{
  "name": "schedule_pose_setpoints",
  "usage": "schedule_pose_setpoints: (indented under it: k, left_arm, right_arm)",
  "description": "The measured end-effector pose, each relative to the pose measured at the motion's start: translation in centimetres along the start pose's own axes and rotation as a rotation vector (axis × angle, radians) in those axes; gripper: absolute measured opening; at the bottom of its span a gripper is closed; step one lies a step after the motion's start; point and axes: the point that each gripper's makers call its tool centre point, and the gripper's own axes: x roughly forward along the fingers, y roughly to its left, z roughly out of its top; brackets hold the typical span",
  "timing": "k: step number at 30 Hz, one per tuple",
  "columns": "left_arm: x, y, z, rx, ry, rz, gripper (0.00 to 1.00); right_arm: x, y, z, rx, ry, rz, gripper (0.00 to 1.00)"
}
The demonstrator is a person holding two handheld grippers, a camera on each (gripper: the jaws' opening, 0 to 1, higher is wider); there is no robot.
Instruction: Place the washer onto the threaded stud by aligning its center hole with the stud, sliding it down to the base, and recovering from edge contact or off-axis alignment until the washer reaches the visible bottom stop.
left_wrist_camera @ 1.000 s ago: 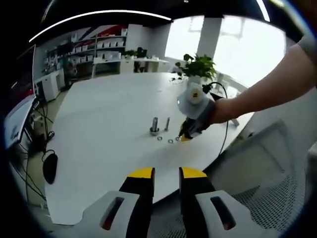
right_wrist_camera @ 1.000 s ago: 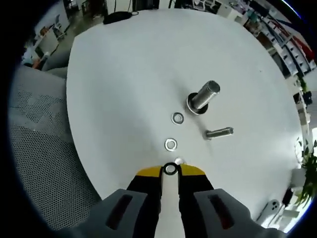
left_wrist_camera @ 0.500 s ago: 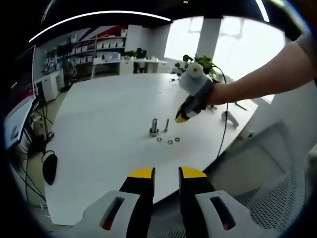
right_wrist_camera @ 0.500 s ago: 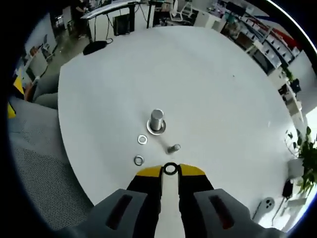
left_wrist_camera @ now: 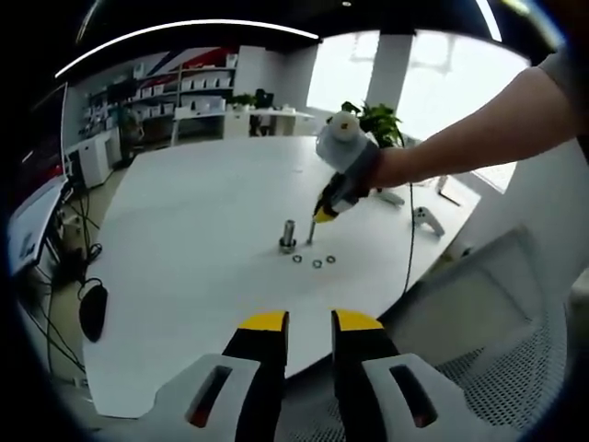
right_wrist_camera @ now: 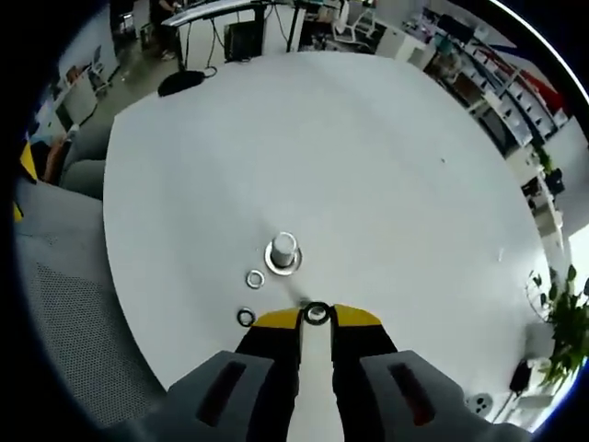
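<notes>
My right gripper [right_wrist_camera: 317, 317] is shut on a small dark-rimmed washer [right_wrist_camera: 317, 314] pinched between its yellow-tipped jaws. It hangs above the round white table [right_wrist_camera: 368, 166], just in front of a thick upright stud [right_wrist_camera: 282, 247] that has a washer at its base. In the left gripper view the right gripper [left_wrist_camera: 320, 216], held in a person's hand, hovers over a thin upright stud [left_wrist_camera: 310, 230] beside the thick stud [left_wrist_camera: 288, 234]. Two loose washers [right_wrist_camera: 254, 278] lie on the table near the studs. My left gripper [left_wrist_camera: 310, 322] is open and holds nothing, low over the table's near edge.
A black mouse [left_wrist_camera: 93, 311] and cables lie at the table's left edge. A potted plant [left_wrist_camera: 370, 122] stands at the far side, and a small white device [left_wrist_camera: 423, 217] is near the right rim. Grey mesh chairs [right_wrist_camera: 74, 304] sit off the table's edge.
The right gripper lifted the washer off the table near the edge and carried it up and over to the studs. The left gripper has stayed still.
</notes>
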Motion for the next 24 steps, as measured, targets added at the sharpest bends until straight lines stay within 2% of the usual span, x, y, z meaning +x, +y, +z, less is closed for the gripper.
schedule_pose_setpoints:
  k: [12,24]
  left_arm:
    - [0.0,0.1,0.0,-0.003,0.002,0.003,0.16]
    - [0.1,0.1,-0.3,-0.006,0.018,0.004,0.16]
  right_arm:
    - [0.6,0.0,0.0,-0.004,0.014,0.021,0.13]
    - [3.1,0.2,-0.9,-0.025,0.059,0.058,0.13]
